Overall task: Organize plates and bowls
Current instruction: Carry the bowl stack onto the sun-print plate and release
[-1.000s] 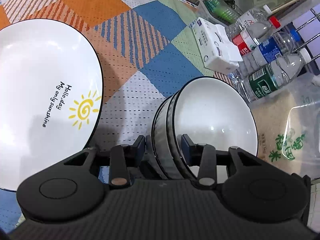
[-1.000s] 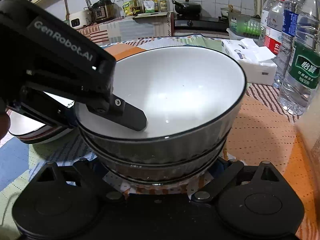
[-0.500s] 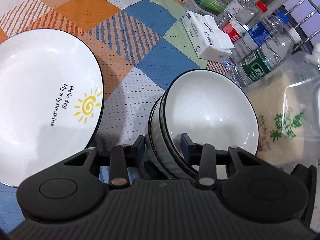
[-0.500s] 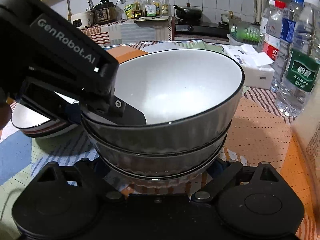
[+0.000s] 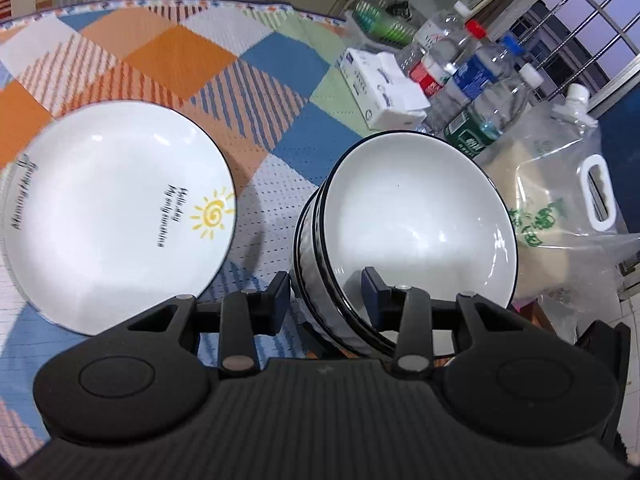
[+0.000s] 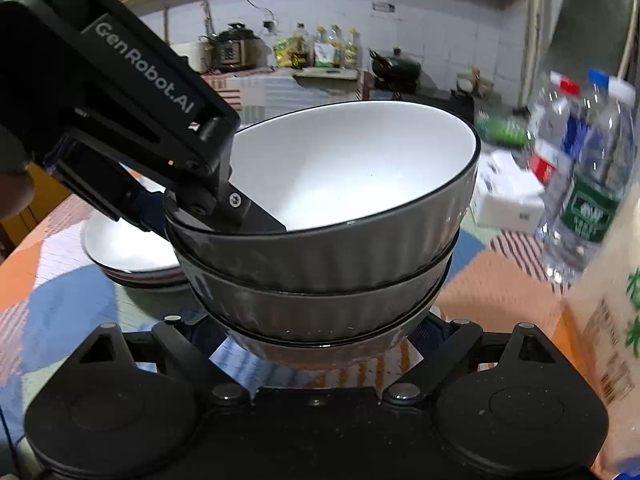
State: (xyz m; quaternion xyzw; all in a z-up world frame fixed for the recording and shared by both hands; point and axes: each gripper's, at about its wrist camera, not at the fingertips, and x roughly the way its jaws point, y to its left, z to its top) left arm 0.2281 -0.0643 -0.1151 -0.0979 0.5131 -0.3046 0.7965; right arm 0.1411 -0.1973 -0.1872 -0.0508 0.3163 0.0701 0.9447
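A nested stack of three ribbed grey bowls point(image 5: 420, 220) with white insides and black rims hangs tilted above the patterned tablecloth. My left gripper point(image 5: 325, 288) is shut on the stack's near rim, one finger inside the top bowl and one outside. In the right wrist view the same stack point(image 6: 360, 184) fills the middle, and the left gripper point(image 6: 200, 216) clamps its left rim. My right gripper point(image 6: 316, 336) stands wide with its fingers against both sides of the lowest bowl. A white plate with a yellow sun point(image 5: 112, 208) lies on the cloth to the left, atop a low pile of plates point(image 6: 132, 252).
A tissue box point(image 5: 380, 92), several water bottles point(image 5: 472, 80) and a clear bag of rice point(image 5: 560, 208) crowd the table's right side, just behind the bowls. The bottles point(image 6: 588, 184) stand close on the right. The tablecloth's point(image 5: 168, 52) far edge shows at the top.
The bowl stack has risen off the tablecloth and tilted, with both grippers rising along with it. The plate and table now look further away.
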